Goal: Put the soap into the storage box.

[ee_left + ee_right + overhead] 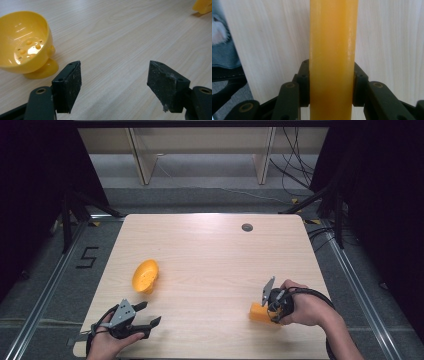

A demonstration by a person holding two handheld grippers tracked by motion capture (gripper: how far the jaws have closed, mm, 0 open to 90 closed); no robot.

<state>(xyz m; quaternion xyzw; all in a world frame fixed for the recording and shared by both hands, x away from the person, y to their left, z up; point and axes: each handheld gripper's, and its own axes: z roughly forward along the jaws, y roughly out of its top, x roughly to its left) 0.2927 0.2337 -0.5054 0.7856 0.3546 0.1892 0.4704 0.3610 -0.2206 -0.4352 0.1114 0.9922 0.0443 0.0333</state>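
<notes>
A yellow bowl (145,275) with small holes in its bottom lies tipped on its side at the table's left; in the left gripper view the bowl (25,45) sits left of the jaws. My left gripper (148,314) stands open near the front left corner, nothing between its pads (74,82). At the front right my right gripper (267,312) is shut on an orange block (260,312). In the right gripper view the orange block (333,50) runs upright between both pads, which press on its sides.
The wooden table (215,255) has a dark round grommet (247,227) near its far edge. Black cables (295,165) lie on the floor beyond. A "5" mark (87,257) is taped to the floor at left.
</notes>
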